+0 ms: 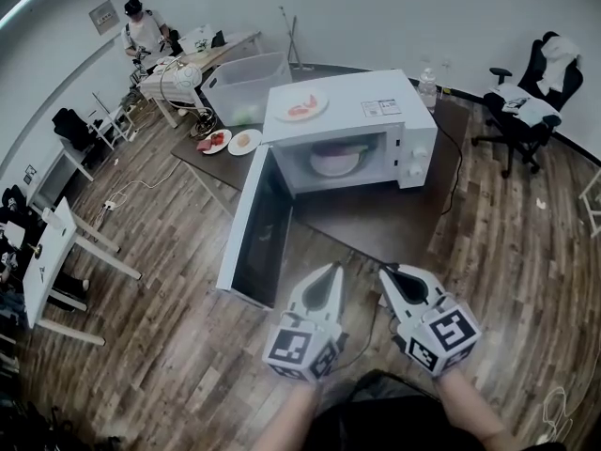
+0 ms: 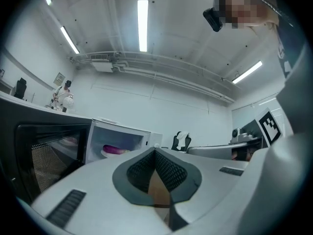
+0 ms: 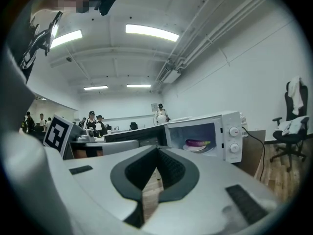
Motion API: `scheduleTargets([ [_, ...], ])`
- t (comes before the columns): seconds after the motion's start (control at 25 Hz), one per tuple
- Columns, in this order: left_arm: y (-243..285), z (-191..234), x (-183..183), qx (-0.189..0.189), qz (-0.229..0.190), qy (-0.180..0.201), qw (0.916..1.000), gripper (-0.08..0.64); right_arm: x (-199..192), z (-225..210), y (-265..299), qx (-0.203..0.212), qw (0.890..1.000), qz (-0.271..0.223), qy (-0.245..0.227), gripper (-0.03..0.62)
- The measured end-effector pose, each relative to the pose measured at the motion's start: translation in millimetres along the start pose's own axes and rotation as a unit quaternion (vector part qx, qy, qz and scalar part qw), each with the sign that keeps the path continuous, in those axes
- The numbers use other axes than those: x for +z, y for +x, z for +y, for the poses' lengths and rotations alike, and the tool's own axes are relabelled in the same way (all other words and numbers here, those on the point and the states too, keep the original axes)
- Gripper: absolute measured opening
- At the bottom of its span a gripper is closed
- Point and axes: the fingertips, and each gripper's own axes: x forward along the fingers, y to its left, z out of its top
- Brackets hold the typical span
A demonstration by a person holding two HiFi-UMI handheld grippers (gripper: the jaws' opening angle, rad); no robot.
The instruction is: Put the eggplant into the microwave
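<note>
A purple eggplant (image 1: 340, 148) lies on a white plate (image 1: 333, 165) inside the white microwave (image 1: 349, 111), which stands on a dark table (image 1: 376, 219). The microwave's door (image 1: 249, 228) hangs wide open toward the left front. The eggplant also shows in the left gripper view (image 2: 115, 150) and the right gripper view (image 3: 198, 142), well ahead of the jaws. My left gripper (image 1: 328, 269) and right gripper (image 1: 388, 272) are side by side near the table's front edge, away from the microwave. Both point toward the microwave. Both are shut with nothing in them (image 2: 155, 151) (image 3: 157, 149).
A plate of pink food (image 1: 300, 107) sits on the microwave's top. Behind it are a clear plastic bin (image 1: 246, 85), two small plates (image 1: 230, 142) and a water bottle (image 1: 427, 87). An office chair (image 1: 540, 92) stands at right, white desks (image 1: 52, 252) at left, a person (image 1: 143, 31) far back.
</note>
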Motion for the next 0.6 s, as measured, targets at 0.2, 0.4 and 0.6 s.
scheduleTargets([
  [0.2,-12.9,-1.2,-4.6,-0.011,0.016,-0.006,0.9998,0.0,-9.9,16.6,1.4,-0.001,1.0,0.02,0.002,0.002],
  [0.4,-27.0,8.8,-6.8,-0.001,0.027,-0.011,0.9996,0.0,-15.3,30.9,1.6,-0.007,1.0,0.029,0.003,0.002],
  [0.6,-40.5,9.3,-12.4,-0.007,0.03,-0.018,0.9994,0.0,-18.5,47.2,-5.3,-0.009,1.0,0.028,-0.002,0.002],
])
